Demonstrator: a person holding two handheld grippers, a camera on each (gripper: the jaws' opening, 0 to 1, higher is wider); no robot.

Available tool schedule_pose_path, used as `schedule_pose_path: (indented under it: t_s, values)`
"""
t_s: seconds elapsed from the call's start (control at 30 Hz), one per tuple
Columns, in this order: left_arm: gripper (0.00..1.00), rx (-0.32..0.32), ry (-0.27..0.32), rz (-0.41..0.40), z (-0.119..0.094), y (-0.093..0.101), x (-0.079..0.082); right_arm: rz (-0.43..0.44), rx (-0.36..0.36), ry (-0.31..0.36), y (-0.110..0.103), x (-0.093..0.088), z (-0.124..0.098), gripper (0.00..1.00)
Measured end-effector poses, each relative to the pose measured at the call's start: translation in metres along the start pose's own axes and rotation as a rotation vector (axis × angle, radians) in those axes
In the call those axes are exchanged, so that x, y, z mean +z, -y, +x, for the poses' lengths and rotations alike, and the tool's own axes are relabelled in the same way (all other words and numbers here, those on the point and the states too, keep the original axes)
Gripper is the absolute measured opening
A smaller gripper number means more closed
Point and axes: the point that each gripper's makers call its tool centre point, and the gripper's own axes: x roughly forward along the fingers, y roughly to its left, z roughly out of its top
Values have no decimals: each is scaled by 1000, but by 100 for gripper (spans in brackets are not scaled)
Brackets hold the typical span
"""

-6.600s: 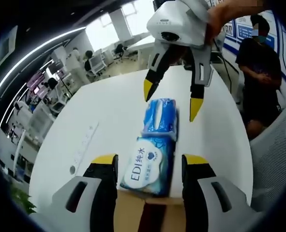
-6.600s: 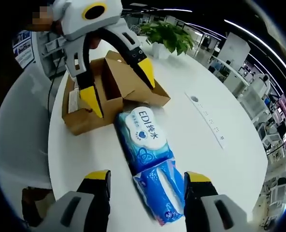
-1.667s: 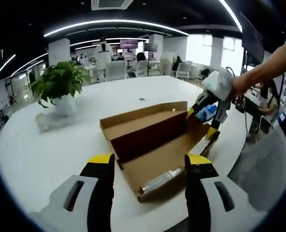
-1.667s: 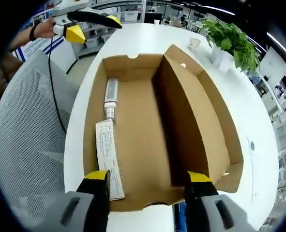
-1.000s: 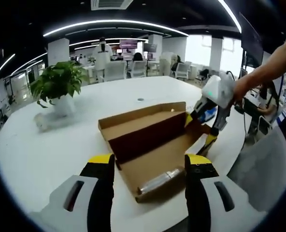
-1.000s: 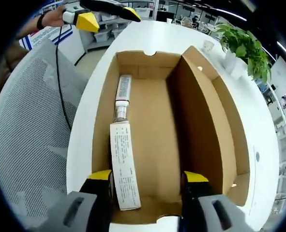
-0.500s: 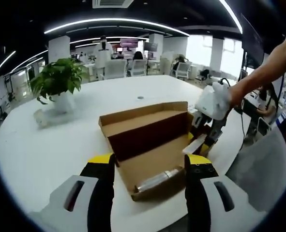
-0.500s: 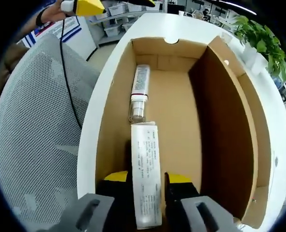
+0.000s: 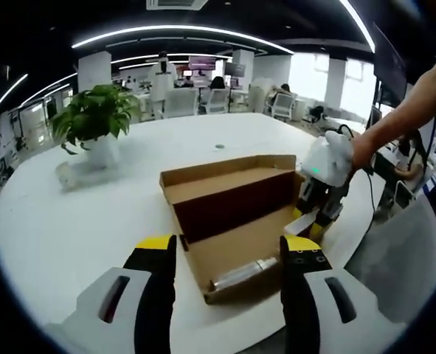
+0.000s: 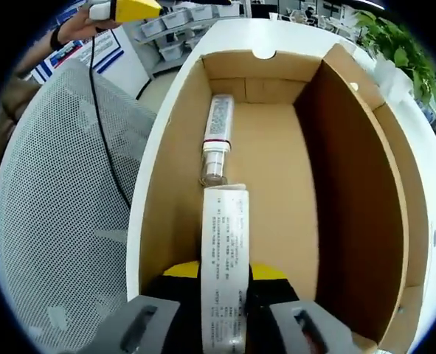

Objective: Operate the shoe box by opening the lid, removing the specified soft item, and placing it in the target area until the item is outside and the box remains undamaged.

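The brown cardboard shoe box (image 9: 229,164) stands open on the white table, its lid raised along the far side. In the right gripper view its inside (image 10: 280,169) holds a clear tube with a printed label (image 10: 218,136) and a long white carton (image 10: 225,258). My right gripper (image 10: 225,279) is shut on the near end of that carton, down inside the box. In the left gripper view the right gripper (image 9: 315,225) dips into the box's right end, with the carton (image 9: 300,223) under it. My left gripper (image 9: 221,254) hangs open over the box's near end, above the tube (image 9: 243,273).
A potted plant (image 9: 92,122) stands on the round white table (image 9: 70,221) at the far left. A grey mesh chair (image 10: 55,192) sits close beside the table on the box's side. The left gripper's yellow tip (image 10: 129,9) shows beyond the box. People and desks fill the background.
Over the last second my right gripper came down astride the white carton and its jaws closed on it. Earlier still, both grippers stood open around a blue wipes pack on the table.
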Motion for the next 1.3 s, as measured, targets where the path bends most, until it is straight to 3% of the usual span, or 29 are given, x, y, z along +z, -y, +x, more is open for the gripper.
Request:
schedule_pose_path:
  t_s: [0.27, 0.53, 0.8, 1.13, 1.3]
  values:
    - [56, -10, -7, 7, 4, 3, -1, 33, -24, 40, 7, 6, -8, 18]
    - [56, -13, -8, 2, 3, 4, -2, 79, -51, 112, 19, 21, -31, 18]
    - [56, -19, -9, 4, 4, 5, -2, 46, -100, 145, 26, 38, -56, 18]
    - [56, -34, -7, 17, 8, 8, 4, 39, -145, 187, 30, 48, -92, 18]
    - [56, -49, -2, 32, 13, 11, 10, 51, -184, 202, 37, 40, -113, 18]
